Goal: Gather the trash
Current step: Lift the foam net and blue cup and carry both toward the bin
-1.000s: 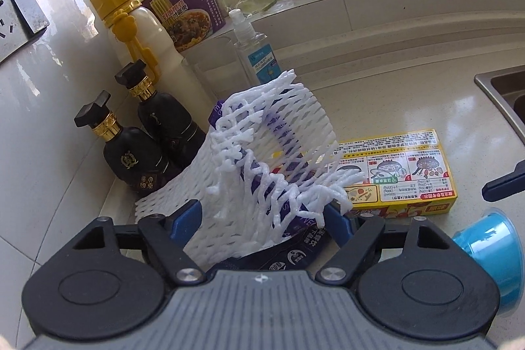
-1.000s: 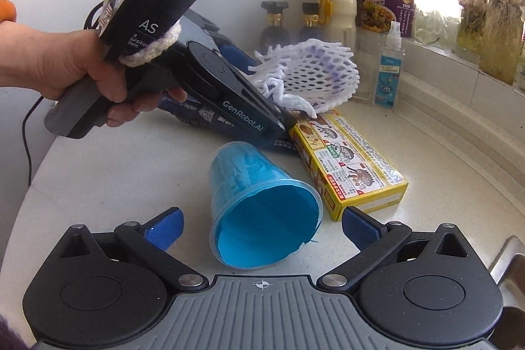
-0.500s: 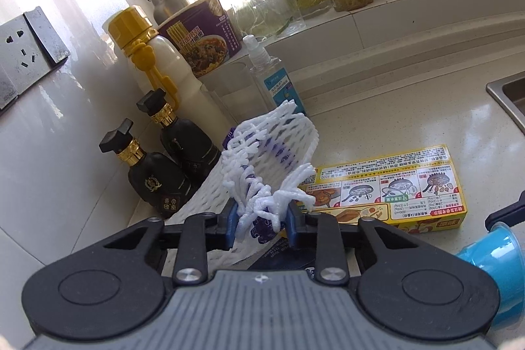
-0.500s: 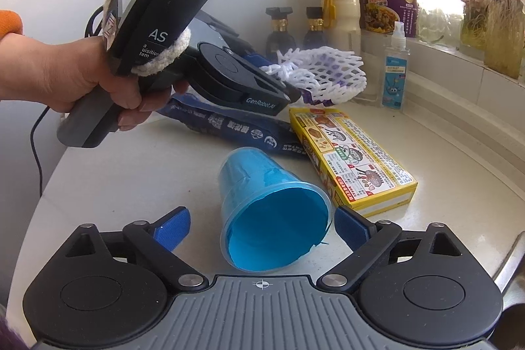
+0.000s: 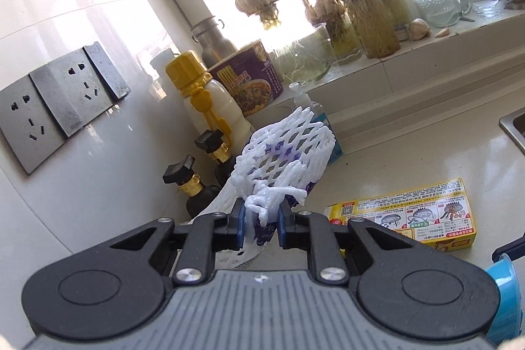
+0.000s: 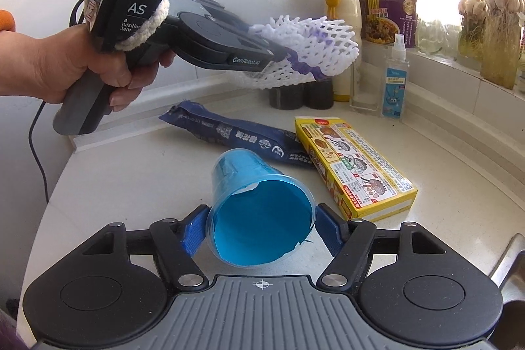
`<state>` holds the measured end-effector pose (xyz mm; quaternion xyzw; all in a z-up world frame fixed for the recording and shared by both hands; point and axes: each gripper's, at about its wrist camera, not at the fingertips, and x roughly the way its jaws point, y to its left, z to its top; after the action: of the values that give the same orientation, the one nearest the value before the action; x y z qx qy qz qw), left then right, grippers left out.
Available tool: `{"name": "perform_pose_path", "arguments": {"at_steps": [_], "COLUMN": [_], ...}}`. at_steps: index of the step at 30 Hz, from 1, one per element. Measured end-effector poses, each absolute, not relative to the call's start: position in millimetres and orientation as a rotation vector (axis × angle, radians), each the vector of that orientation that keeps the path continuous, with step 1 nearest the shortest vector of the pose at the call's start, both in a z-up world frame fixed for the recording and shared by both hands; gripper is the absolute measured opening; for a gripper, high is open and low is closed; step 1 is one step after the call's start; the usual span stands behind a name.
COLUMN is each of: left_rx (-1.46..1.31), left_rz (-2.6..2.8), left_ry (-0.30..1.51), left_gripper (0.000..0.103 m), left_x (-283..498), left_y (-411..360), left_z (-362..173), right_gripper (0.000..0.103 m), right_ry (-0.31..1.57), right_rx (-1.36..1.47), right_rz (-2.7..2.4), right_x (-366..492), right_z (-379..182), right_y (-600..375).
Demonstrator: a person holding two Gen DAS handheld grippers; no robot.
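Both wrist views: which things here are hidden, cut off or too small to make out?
- Blue cup: left wrist view, cut by the right edge; whether the right claw presses it is unclear.
- Two dark bottles: right wrist view, tops hidden behind the foam net.
- Yellow box: small print unreadable in both views.
- Dark blue wrapper: one end hidden by the box.
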<state>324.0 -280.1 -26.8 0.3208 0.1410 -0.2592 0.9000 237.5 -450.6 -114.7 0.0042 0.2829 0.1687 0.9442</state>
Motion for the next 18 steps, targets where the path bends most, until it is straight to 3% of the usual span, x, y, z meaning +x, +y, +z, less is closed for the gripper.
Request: {"name": "perform_pose_path", "arguments": {"at_steps": [18], "left_rx": [0.502], "left_rz": [-0.617], "left_ry": [0.344], "left_gripper": [0.017], "left_x": [234], "left_y": [-212], "left_z": [27], "right_gripper": [0.071], "right_ry": [0.558], "right_rx": [0.009], "right_rz": [0.249], "right_x": [183], "right_z": [-61], "right_y": [-427]}}
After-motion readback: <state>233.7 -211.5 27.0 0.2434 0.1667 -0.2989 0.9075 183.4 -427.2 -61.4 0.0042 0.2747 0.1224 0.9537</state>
